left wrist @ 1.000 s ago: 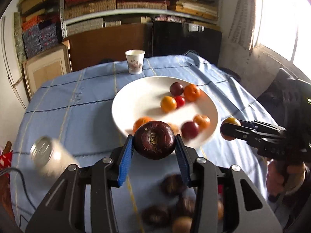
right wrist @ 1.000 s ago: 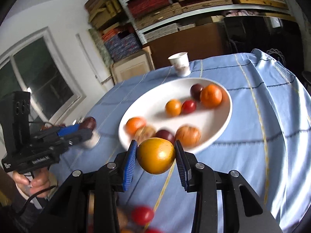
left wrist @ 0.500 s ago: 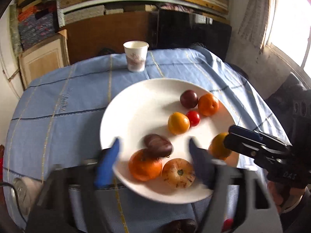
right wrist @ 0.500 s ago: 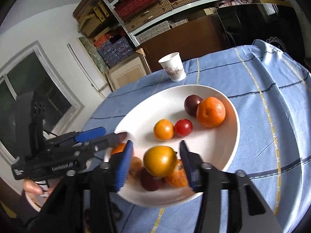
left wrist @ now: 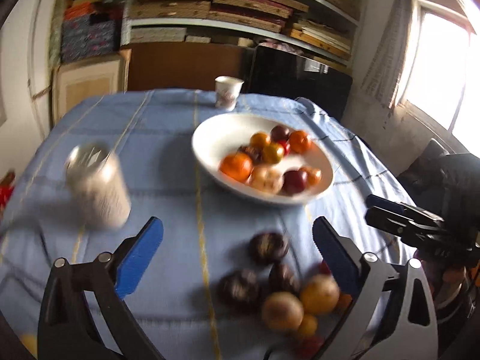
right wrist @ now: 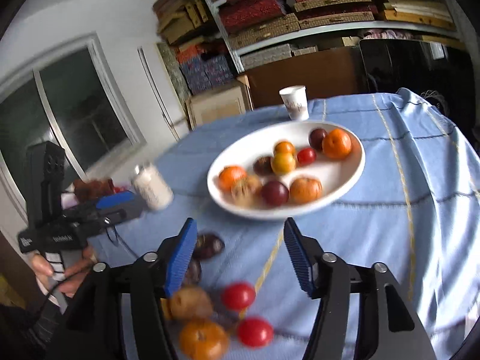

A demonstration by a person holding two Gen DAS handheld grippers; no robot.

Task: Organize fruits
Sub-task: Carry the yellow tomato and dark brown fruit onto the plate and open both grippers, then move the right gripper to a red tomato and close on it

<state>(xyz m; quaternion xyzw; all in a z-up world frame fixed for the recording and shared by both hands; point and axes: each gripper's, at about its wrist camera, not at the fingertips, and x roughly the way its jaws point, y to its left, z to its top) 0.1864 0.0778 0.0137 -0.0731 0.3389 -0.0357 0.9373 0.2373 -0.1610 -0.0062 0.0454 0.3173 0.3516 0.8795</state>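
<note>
While angled down, both hand-held grippers (left wrist: pixel 237 255) (right wrist: pixel 240 258) empty, jaws just opened

On my blue tablecloth (left wrist: pixel 168 138) stand a white can (left wrist: pixel 97 186) and a paper cup (right wrist: pixel 294 102), well apart.

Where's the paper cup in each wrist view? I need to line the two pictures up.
Left wrist: the paper cup stands upper centre, at the table's far edge, just beyond the white plate.
Right wrist: the paper cup stands upper centre-right, again just behind the white plate.
Shared landmark: the white can, left of the plate in both.
</note>
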